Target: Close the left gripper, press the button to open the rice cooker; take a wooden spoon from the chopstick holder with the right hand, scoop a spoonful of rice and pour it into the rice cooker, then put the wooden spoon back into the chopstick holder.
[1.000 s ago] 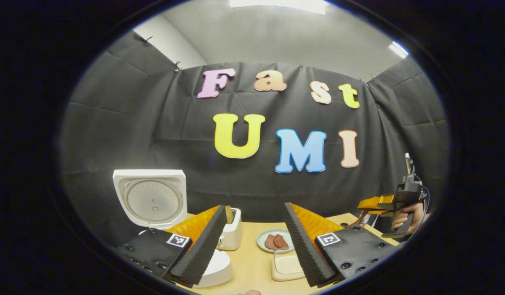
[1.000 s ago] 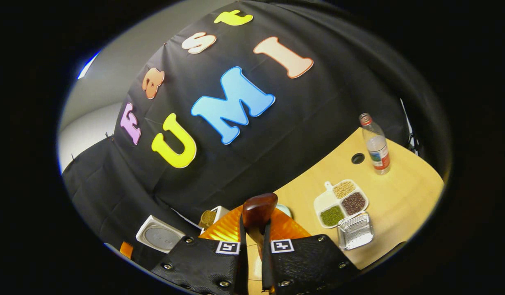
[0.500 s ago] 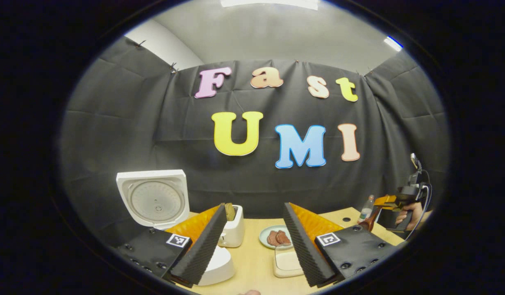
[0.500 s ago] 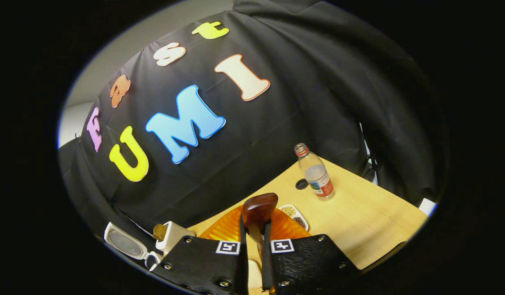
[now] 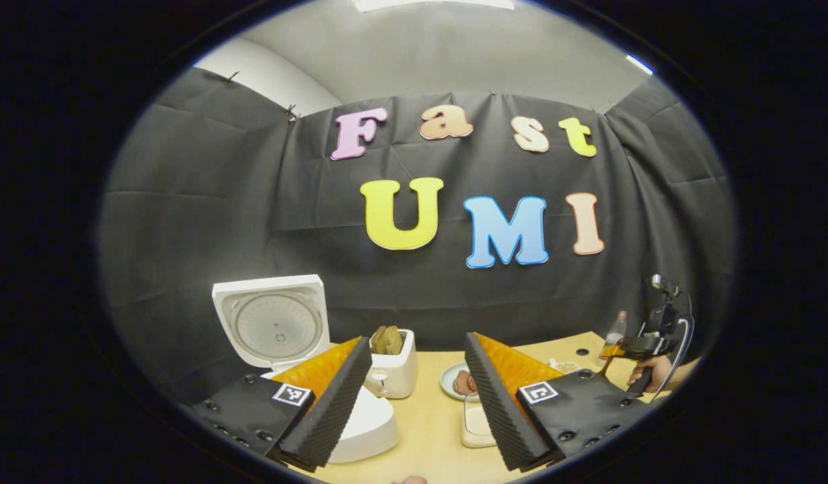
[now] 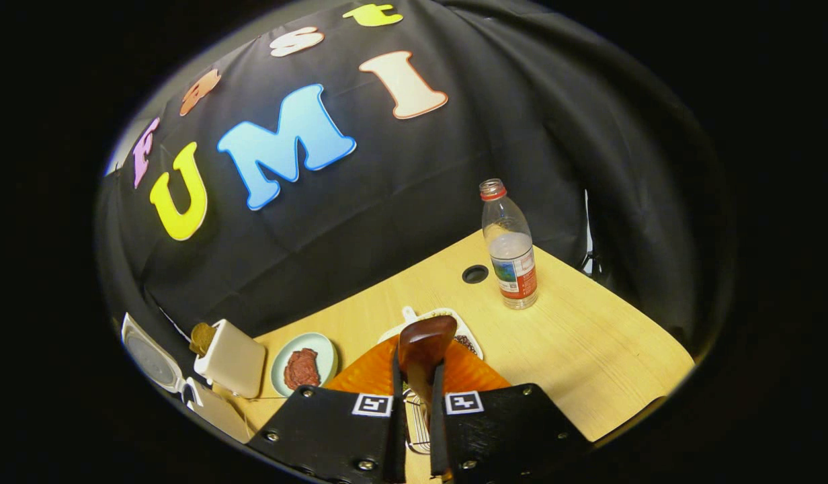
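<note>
In the right gripper view, the right gripper has its jaws clenched on the wooden spoon, whose dark bowl stands up just past the fingertips. Just beyond the spoon lies a white divided dish of beans, partly hidden by the orange fingers, and a metal rack shows in the narrow gap between them. Left of that, a pale green plate with red meat sits beside the white chopstick holder, and the rice cooker's raised lid is at the far left edge. To the right, the wooden table runs bare out to its edge, with a cable hole and a water bottle standing upright near the back edge by the cloth wall.

In the left gripper view, the left gripper is released, its ribbed fingers spread wide with bare tabletop between them. Behind the left finger, the white rice cooker sits at the near left with its lid open and upright. The chopstick holder stands just right of the cooker, with wooden utensil heads sticking out of it. A cream rectangular container sits against the right finger, the meat plate just behind it. At the far right a hand holds the other gripper low over the table.
</note>
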Action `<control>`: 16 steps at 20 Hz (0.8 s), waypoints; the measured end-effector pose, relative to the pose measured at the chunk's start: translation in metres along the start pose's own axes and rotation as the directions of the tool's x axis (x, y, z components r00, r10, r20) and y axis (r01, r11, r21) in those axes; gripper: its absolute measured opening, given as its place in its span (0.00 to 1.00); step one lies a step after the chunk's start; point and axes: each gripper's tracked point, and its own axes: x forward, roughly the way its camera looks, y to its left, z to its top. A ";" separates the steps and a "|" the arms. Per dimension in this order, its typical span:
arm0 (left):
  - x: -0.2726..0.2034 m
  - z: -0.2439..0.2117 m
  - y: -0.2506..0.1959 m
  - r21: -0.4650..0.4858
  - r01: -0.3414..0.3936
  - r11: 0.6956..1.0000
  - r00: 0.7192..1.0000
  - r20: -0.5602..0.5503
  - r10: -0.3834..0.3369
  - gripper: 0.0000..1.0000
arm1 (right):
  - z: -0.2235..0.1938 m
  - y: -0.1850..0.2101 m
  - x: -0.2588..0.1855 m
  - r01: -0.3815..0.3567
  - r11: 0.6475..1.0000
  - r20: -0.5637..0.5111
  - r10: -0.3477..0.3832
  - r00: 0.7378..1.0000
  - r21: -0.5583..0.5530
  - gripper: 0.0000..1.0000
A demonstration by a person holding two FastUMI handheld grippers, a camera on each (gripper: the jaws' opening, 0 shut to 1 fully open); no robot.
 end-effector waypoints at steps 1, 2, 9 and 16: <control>0.000 0.000 -0.001 0.001 0.001 1.000 1.000 0.002 -0.001 0.96 | -0.002 0.001 0.001 -0.003 1.000 -0.007 0.003 1.000 -0.008 0.18; -0.001 0.002 -0.002 0.001 0.002 1.000 1.000 0.007 -0.002 0.96 | -0.004 -0.004 -0.001 0.018 1.000 -0.021 -0.019 1.000 -0.019 0.21; 0.012 0.010 -0.025 -0.012 0.068 0.998 0.997 0.037 -0.067 0.98 | 0.013 -0.041 -0.039 0.120 0.986 0.025 -0.118 0.993 -0.116 1.00; 0.035 0.027 -0.001 -0.070 0.071 0.995 0.995 0.070 -0.066 0.98 | 0.088 0.004 -0.133 0.038 0.979 0.242 0.012 0.970 -0.200 1.00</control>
